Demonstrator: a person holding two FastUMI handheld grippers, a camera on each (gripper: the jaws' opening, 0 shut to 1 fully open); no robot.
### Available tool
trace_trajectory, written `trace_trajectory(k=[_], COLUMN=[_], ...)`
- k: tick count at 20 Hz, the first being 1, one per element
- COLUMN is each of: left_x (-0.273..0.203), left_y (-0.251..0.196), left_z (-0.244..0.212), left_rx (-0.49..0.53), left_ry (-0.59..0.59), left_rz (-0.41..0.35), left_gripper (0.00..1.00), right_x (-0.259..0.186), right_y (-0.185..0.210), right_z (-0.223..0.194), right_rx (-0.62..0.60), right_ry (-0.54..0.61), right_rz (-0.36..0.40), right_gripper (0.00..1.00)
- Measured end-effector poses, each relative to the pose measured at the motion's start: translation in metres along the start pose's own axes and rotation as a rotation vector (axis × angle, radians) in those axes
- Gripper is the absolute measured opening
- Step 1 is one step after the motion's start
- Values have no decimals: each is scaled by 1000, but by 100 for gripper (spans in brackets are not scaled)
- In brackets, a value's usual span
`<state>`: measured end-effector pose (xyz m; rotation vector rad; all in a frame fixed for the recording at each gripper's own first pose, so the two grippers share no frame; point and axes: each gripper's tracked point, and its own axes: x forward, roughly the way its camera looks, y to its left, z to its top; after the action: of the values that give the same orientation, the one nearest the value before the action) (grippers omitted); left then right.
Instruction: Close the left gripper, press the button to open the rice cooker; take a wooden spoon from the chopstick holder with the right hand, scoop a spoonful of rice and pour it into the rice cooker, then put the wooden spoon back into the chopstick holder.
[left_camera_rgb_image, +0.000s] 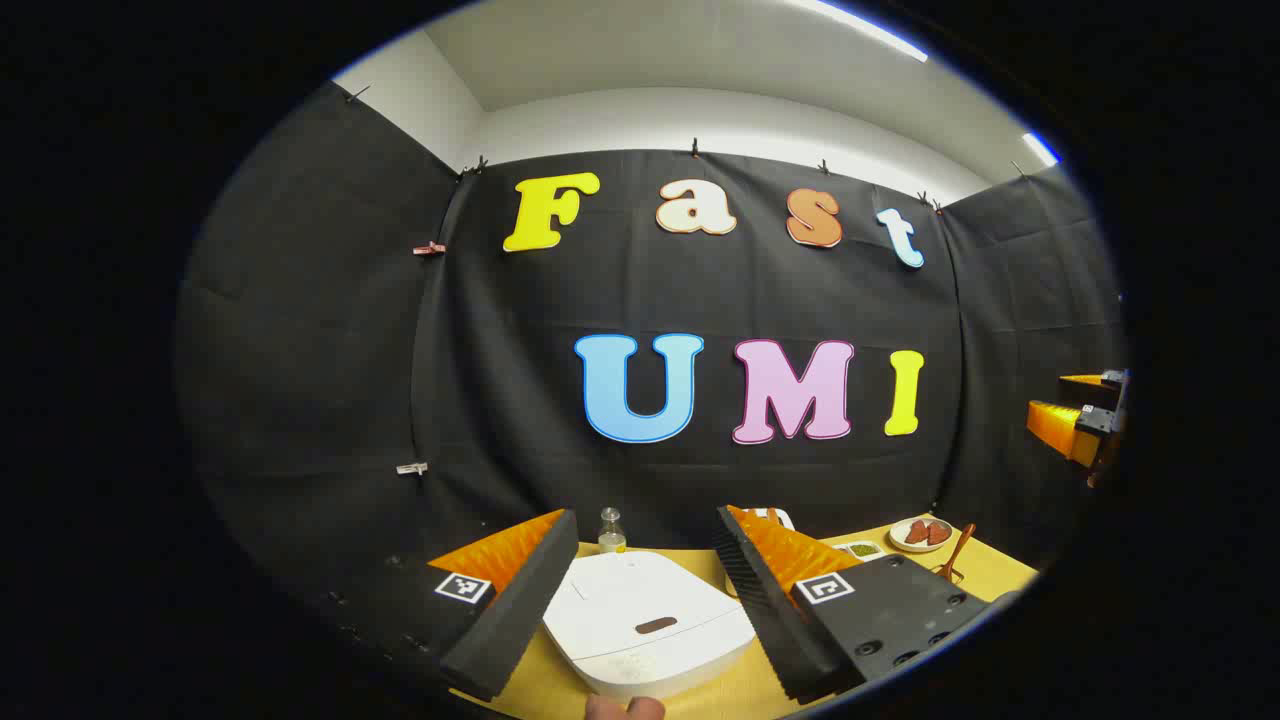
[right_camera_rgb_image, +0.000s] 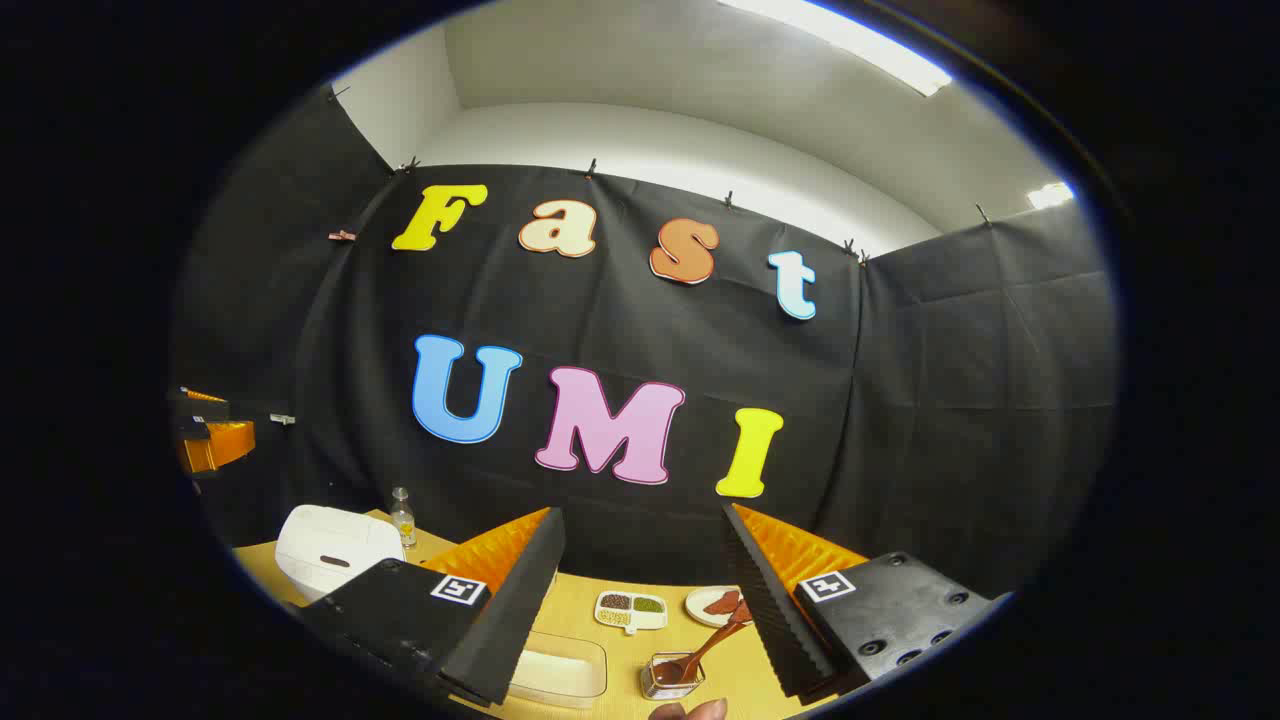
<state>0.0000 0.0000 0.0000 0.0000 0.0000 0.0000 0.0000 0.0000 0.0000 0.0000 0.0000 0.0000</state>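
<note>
In the left gripper view, the white rice cooker (left_camera_rgb_image: 640, 620) sits lid down on the yellow table (left_camera_rgb_image: 990, 565), its brown button (left_camera_rgb_image: 655, 626) facing me. My left gripper (left_camera_rgb_image: 645, 518) hangs open above it, one finger to each side. The right gripper (left_camera_rgb_image: 1085, 425) shows far off to the right, held high. In the right gripper view, the wooden spoon (right_camera_rgb_image: 705, 648) leans in a small glass holder (right_camera_rgb_image: 672, 675), between and below the open fingers of my right gripper (right_camera_rgb_image: 642, 515). A clear box of rice (right_camera_rgb_image: 560, 670) lies left of the holder. The rice cooker (right_camera_rgb_image: 330, 550) stands far left.
A small glass bottle (left_camera_rgb_image: 611, 530) stands behind the cooker. A divided dish of grains (right_camera_rgb_image: 630, 610) and a plate with red pieces (right_camera_rgb_image: 715, 605) lie behind the holder. The left gripper (right_camera_rgb_image: 210, 435) hovers at the far left. A person's fingertip (left_camera_rgb_image: 625, 708) shows at the bottom edge.
</note>
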Motion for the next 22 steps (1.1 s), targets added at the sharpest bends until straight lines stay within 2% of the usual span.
trace_trajectory(k=[16,22], left_x=[8,7], left_y=[0,-20], left_z=[0,9], left_rx=[3,2], left_ry=[4,-30], left_rz=[8,-92], left_gripper=[95,93], right_x=[1,1], right_y=[-10,-10], right_z=[-2,-5], right_rx=[-14,-25], right_ry=[16,24], right_rz=[-15,-20], right_gripper=[98,97])
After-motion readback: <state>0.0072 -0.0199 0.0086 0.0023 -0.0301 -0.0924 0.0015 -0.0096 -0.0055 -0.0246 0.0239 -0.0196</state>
